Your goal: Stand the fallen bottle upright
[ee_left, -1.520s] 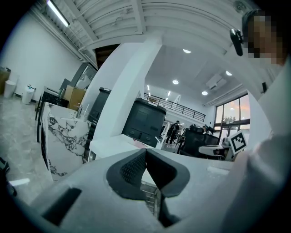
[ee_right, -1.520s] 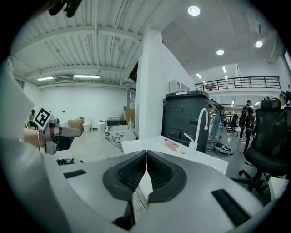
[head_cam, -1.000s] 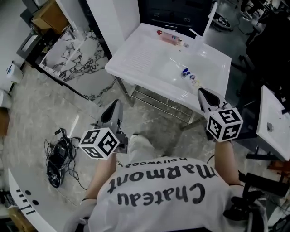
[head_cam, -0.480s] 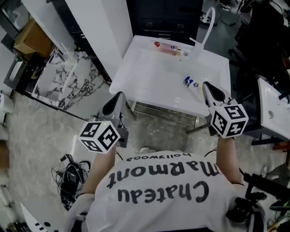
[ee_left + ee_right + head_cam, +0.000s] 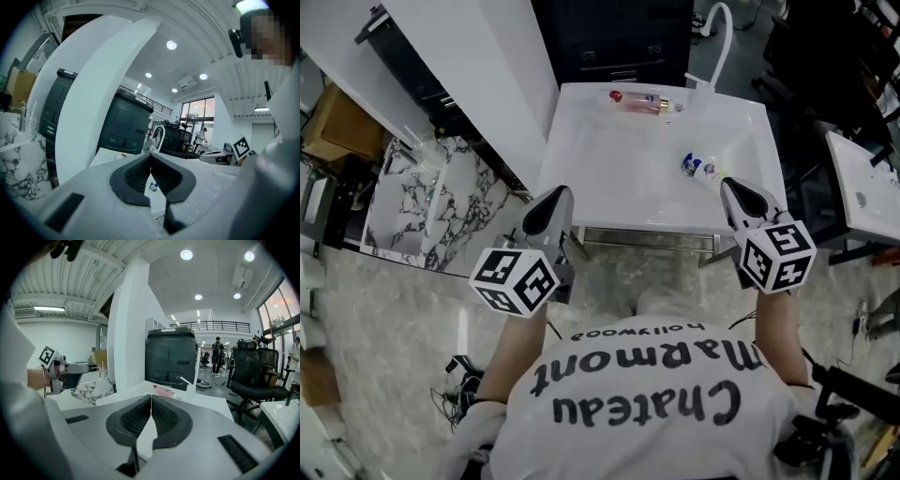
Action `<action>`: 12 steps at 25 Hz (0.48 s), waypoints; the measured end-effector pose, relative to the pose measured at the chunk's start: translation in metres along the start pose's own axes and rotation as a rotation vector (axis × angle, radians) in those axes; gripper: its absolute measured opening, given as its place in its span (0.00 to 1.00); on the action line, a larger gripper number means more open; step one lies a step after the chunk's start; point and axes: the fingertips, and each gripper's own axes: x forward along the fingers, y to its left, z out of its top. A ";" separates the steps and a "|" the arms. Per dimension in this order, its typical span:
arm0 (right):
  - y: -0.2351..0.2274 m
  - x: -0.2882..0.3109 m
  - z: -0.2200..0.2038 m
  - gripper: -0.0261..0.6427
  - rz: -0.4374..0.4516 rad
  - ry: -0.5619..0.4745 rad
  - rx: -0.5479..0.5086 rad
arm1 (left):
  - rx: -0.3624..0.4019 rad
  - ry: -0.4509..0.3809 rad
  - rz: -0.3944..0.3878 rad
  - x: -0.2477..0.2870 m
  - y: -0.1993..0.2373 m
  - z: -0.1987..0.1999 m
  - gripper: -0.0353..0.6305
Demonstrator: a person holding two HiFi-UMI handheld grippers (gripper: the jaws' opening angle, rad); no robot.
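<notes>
Your left gripper (image 5: 561,195) and right gripper (image 5: 729,187) hover at the desk's (image 5: 609,159) near edge, both with jaws pressed together and empty. The fallen bottle (image 5: 639,100) lies on its side along the desk's far edge.

One white table (image 5: 600,159) carries two bottles: a pink bottle (image 5: 639,100) at its twelve o'clock and a blue-capped bottle (image 5: 701,169) at three o'clock. Two grippers: left gripper (image 5: 551,204) at eight o'clock, right gripper (image 5: 737,197) at four. One marbled slab (image 5: 431,206) at nine.
</notes>
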 end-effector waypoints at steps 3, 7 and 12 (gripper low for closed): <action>-0.003 0.010 -0.011 0.06 -0.021 0.032 0.020 | 0.009 0.018 -0.025 0.016 0.003 -0.003 0.08; -0.010 0.027 -0.015 0.06 -0.043 0.023 0.054 | 0.006 0.057 -0.059 0.037 0.004 -0.011 0.08; -0.028 0.062 -0.005 0.06 -0.045 -0.009 0.092 | 0.043 0.094 -0.074 0.067 0.013 -0.014 0.08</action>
